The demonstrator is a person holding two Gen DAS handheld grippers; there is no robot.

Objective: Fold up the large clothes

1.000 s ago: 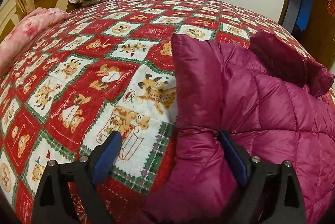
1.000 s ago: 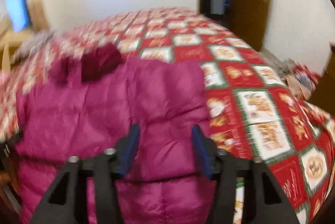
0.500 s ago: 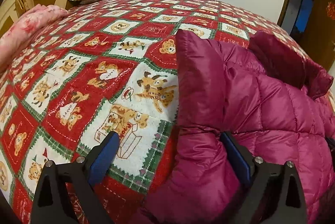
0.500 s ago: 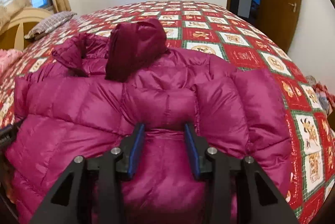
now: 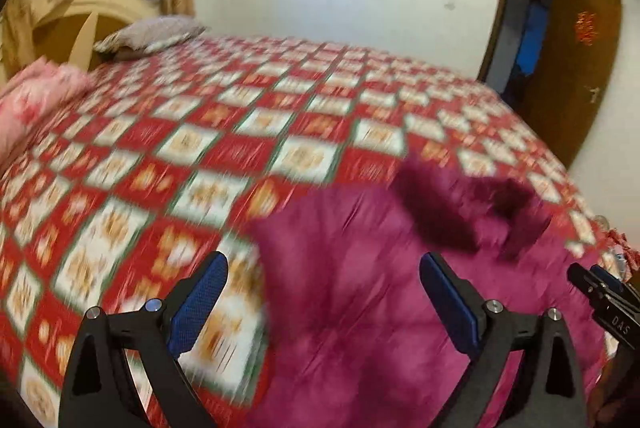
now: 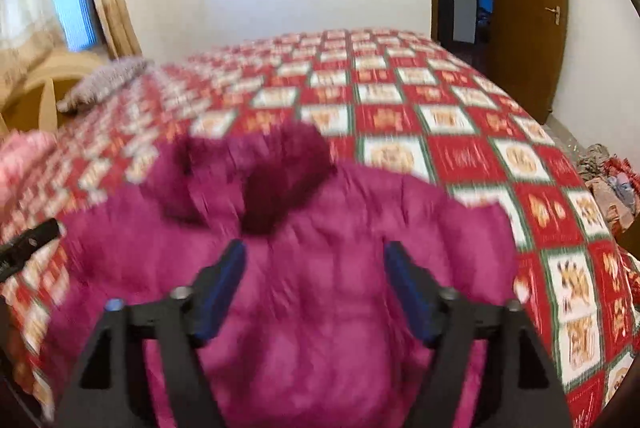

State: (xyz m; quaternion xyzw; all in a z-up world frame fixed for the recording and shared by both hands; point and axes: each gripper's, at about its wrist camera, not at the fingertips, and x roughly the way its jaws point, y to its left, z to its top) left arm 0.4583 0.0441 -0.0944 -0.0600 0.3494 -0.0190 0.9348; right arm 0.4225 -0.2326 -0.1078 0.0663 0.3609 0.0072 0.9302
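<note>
Both tools tilt down over the bed, nothing gripped. Left tool: jaws spread wide, hanging above the jacket's left edge; one finger over bare quilt, the other over jacket fabric, no contact visible. Right tool: jaws have just been opening, now spread, jacket below and between them but pads not pressing on it. Right tool's tip also shows at the right edge of the left view, and the left tool's tip at the left edge of the right view.

Bed has a red, white and green checked quilt and fills most of both views. Wooden headboard at far left, curtain and window behind it. Brown door stands open at the far right. Pillow at the head of the bed, pink blanket beside it. Some clutter on the floor past the bed's right side; too blurred to identify.

Jacket: magenta quilted puffer, lying on the near part of the bed, hood darker and bunched at the far end. Right sleeve area looks folded inward. Both views motion-blurred, so stitching detail is lost.
</note>
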